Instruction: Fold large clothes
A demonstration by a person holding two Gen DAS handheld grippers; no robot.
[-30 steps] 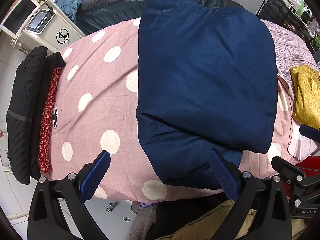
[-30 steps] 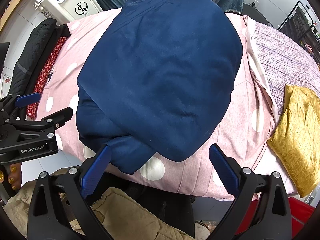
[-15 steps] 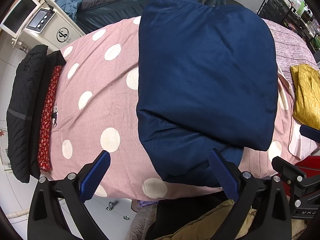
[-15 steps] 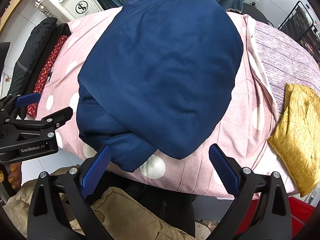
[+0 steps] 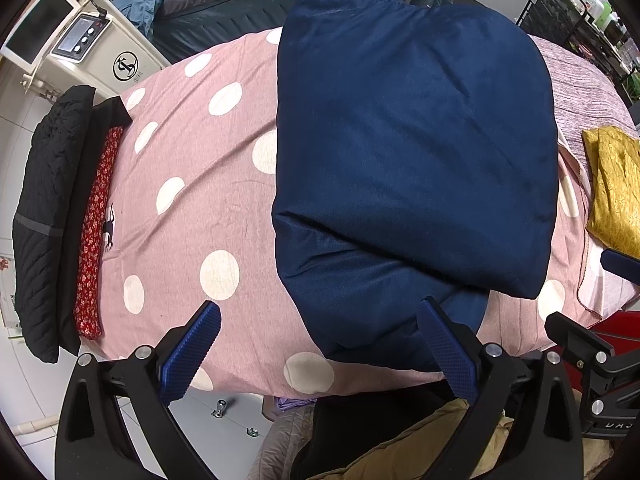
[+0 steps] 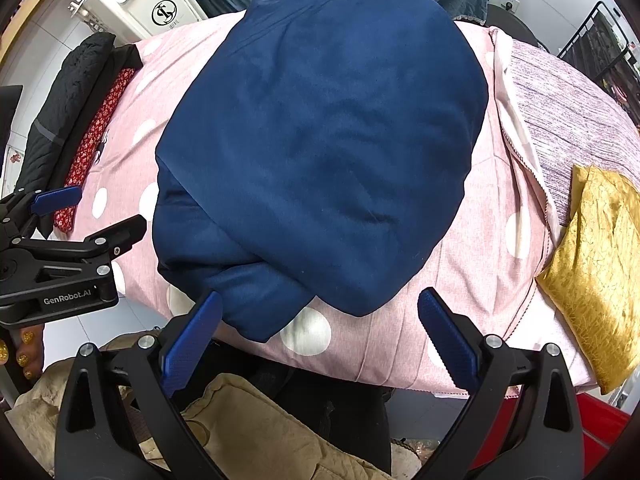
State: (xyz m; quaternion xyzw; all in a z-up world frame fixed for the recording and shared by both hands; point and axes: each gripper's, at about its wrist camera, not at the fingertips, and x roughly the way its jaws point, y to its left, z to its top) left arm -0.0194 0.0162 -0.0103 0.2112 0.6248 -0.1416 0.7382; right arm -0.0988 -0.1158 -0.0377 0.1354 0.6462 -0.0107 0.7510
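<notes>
A large navy blue garment (image 5: pixel 412 148) lies folded in a thick bundle on the pink polka-dot bed cover (image 5: pixel 192 184); it also shows in the right wrist view (image 6: pixel 320 140). Its near edge reaches the bed's front edge. My left gripper (image 5: pixel 320 344) is open and empty, held just above the bundle's near-left corner. My right gripper (image 6: pixel 320 328) is open and empty, over the bundle's near edge. Neither touches the cloth. The left gripper also shows from the side in the right wrist view (image 6: pixel 88 220).
A folded black garment (image 5: pixel 44 208) and a red floral cloth (image 5: pixel 96 232) lie along the bed's left edge. A folded gold cloth (image 6: pixel 592 264) lies at the right. A white machine (image 5: pixel 92 52) stands behind the bed. Beige fabric (image 6: pixel 248 432) lies below the grippers.
Both grippers stay open and almost still; the views shift only slightly. The blue bundle has not moved.
</notes>
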